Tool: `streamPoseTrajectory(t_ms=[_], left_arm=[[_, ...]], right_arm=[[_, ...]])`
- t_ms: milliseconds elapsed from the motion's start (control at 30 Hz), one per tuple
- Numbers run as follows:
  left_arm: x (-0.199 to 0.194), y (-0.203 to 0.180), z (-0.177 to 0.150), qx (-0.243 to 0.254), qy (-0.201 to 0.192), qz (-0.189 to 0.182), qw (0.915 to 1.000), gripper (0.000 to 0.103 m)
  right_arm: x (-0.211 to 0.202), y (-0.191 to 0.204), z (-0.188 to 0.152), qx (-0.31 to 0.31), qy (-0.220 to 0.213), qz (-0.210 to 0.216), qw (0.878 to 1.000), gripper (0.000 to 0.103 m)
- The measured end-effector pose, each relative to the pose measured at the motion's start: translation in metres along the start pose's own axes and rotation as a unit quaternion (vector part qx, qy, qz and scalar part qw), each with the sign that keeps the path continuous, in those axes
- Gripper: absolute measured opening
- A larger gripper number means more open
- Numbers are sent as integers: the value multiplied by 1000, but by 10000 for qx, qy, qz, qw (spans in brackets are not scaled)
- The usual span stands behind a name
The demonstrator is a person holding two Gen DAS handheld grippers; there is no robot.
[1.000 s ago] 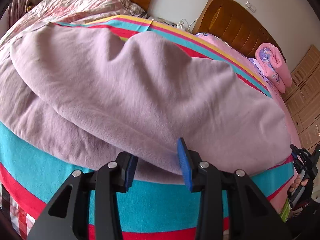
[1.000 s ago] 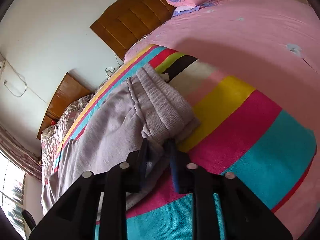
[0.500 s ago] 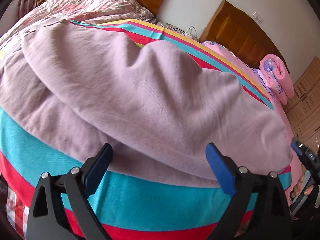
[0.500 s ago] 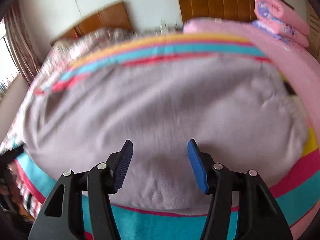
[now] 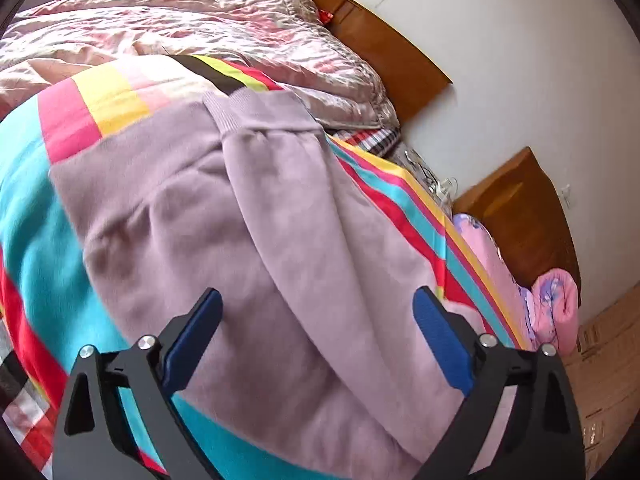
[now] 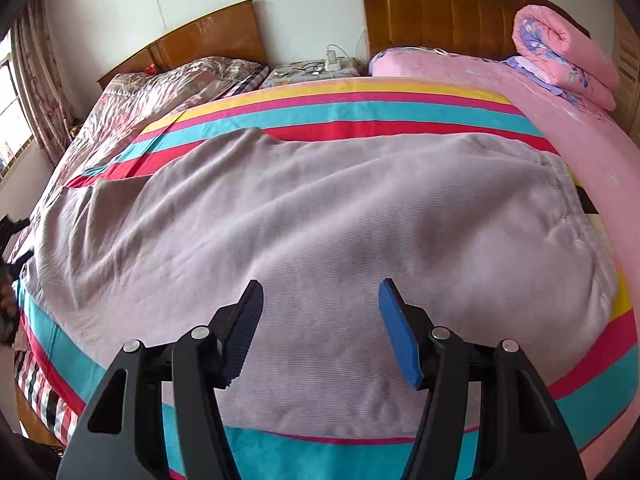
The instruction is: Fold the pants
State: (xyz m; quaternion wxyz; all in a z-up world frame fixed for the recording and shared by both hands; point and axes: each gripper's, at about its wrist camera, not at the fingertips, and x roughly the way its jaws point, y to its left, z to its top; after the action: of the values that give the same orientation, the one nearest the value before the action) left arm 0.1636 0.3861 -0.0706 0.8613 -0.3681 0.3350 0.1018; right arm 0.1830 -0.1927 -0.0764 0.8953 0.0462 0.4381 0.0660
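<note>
Lilac-grey pants (image 5: 256, 216) lie folded lengthwise on a striped blanket (image 5: 36, 216). Their ribbed cuffs (image 5: 248, 108) point away in the left wrist view. In the right wrist view the pants (image 6: 320, 216) stretch across the bed, with the waistband end (image 6: 576, 220) at the right. My left gripper (image 5: 316, 320) is open and empty, hovering over the leg part. My right gripper (image 6: 320, 312) is open and empty, over the near edge of the pants.
The striped blanket (image 6: 340, 112) covers the bed. A pink sheet (image 6: 520, 92) and a rolled pink quilt (image 6: 568, 56) lie at the right. A shiny floral quilt (image 5: 180, 28) lies on the second bed. A nightstand (image 6: 308, 70) with cables stands between wooden headboards (image 6: 452, 8).
Both grippers have let go of the pants and opened. The left one has swung to look along the legs toward the cuffs; the right one has turned to face the pants' near edge.
</note>
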Motion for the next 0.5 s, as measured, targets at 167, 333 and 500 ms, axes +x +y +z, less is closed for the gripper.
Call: streamPoseTrajectory(t_ms=[167, 333, 500], left_arm=[[28, 16, 50, -119, -88, 200, 9997, 68], [40, 25, 74, -228, -127, 233, 9994, 41], [30, 24, 70, -144, -288, 140, 9994, 6]], right_arm=[[-9, 22, 1, -193, -91, 88, 9997, 59], [-14, 56, 2, -579, -161, 388, 9974, 60], [-12, 176, -16, -2449, -93, 1523, 9575, 59]])
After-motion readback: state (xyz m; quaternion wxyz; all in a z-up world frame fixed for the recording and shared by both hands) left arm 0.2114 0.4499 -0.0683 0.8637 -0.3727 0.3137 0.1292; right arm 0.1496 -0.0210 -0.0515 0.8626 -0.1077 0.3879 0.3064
